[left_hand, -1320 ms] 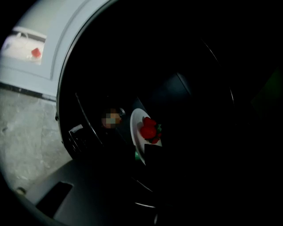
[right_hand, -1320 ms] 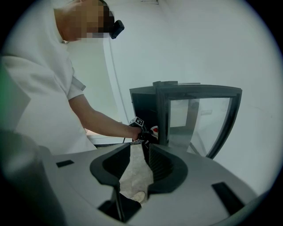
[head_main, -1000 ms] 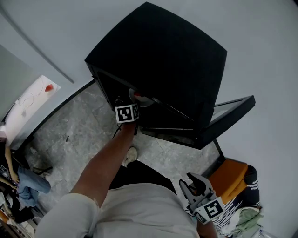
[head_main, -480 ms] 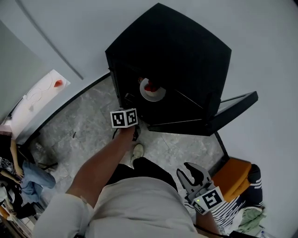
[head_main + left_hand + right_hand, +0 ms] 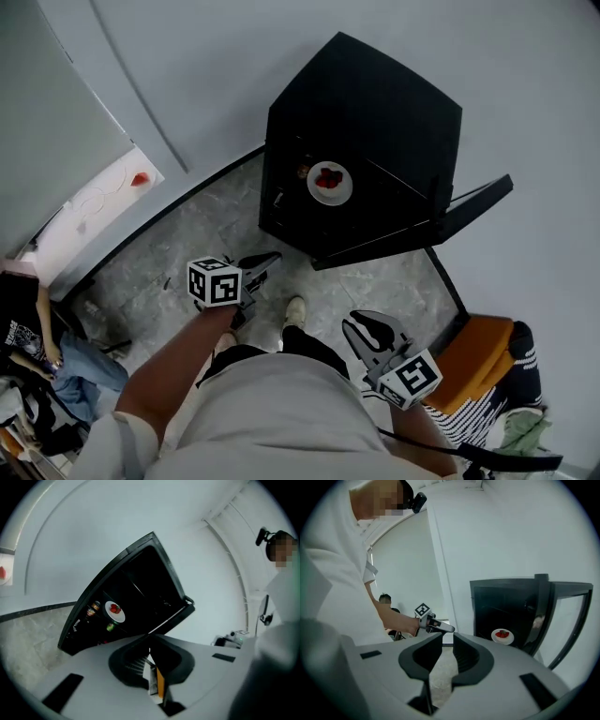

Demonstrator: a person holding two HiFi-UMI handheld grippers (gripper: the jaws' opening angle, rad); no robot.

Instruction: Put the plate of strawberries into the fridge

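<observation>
Backed away from the black fridge (image 5: 375, 112), left gripper (image 5: 267, 262) shut empty, right gripper (image 5: 367, 327) closing on nothing; slamming the open door (image 5: 473, 202) could jolt the white plate of strawberries (image 5: 329, 183).

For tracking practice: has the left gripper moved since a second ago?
Yes. The left gripper has drawn back from the fridge, leaving the plate of strawberries inside.

Grey left tongs (image 5: 265, 262) and right tongs (image 5: 364, 330), black-and-white marker cubes (image 5: 215, 282), white shirt (image 5: 272, 412), pale shoes (image 5: 295, 311).
</observation>
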